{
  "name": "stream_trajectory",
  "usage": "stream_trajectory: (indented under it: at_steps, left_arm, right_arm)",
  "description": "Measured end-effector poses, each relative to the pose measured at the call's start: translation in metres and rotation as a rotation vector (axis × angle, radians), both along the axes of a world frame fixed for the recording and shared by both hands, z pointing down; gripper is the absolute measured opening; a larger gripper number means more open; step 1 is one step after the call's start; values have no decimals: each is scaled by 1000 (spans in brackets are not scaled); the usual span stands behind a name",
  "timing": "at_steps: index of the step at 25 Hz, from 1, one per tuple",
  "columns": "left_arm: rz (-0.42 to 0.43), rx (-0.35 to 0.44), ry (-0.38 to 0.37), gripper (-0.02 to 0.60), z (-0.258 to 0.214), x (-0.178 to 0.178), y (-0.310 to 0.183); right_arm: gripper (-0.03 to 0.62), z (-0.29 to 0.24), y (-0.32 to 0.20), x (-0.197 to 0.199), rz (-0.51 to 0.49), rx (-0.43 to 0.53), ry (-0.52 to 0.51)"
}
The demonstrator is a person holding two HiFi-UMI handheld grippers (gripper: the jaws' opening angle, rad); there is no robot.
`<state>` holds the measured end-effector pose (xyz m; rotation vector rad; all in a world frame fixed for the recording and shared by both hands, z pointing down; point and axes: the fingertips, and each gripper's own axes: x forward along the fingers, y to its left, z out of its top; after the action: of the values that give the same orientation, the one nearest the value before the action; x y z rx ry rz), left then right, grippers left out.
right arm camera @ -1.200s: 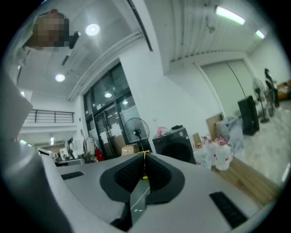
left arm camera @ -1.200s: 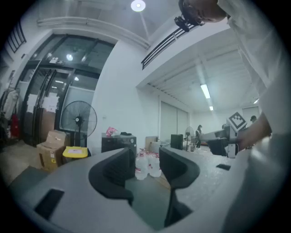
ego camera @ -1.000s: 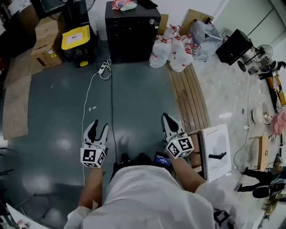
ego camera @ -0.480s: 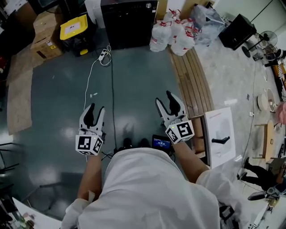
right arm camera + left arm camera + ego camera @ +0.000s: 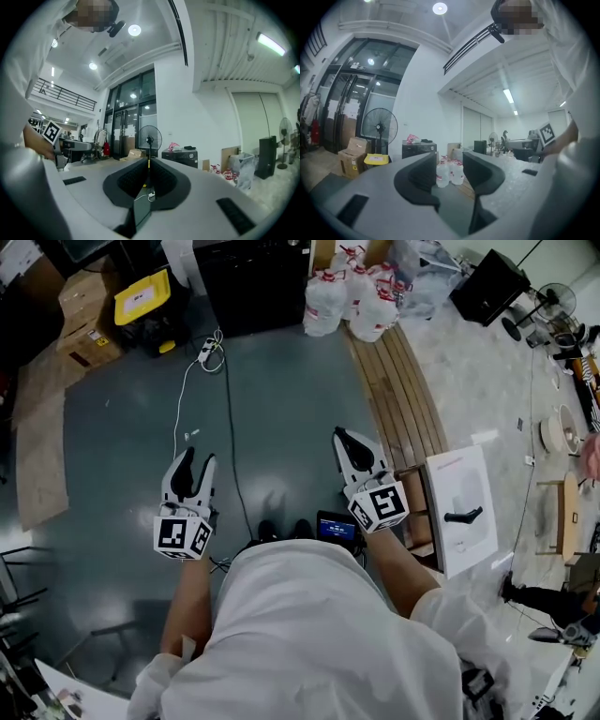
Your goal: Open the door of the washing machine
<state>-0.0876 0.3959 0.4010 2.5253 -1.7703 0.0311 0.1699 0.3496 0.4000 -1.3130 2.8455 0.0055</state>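
Your head view is dim and a little flat: the dark floor point(image 5: 112, 427) carries pale smears of reflected lamp light, while the tiled strip point(image 5: 487, 371) on the right is far brighter. In your two gripper views a round ceiling lamp point(image 5: 439, 8) and a strip light point(image 5: 272, 44) flare white (both overexposed). Straight lines bow towards the edges, the corners go black, and whatever sits nearest the lens is soft.

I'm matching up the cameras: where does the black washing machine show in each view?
Head view: the washing machine is at the top edge, left of centre.
Left gripper view: small, left of centre, far off.
Right gripper view: small, right of centre.
Shared landmark: the water jugs to its right.
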Motion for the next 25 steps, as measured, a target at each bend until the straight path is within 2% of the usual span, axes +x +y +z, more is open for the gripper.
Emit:
stream_trajectory:
  at_steps: [6, 19, 25]
  left_arm:
    - [-15, 1, -4, 181, -3, 8, 3]
    - [-4, -7, -19, 181, 2, 66, 3]
    - [-12, -28, -14, 181, 14, 68, -2]
  right_arm:
    - [37, -7, 3, 16, 8, 16, -9]
    - [37, 16, 6, 73, 9, -23, -24]
    - [37, 26, 0, 79, 14, -17, -9]
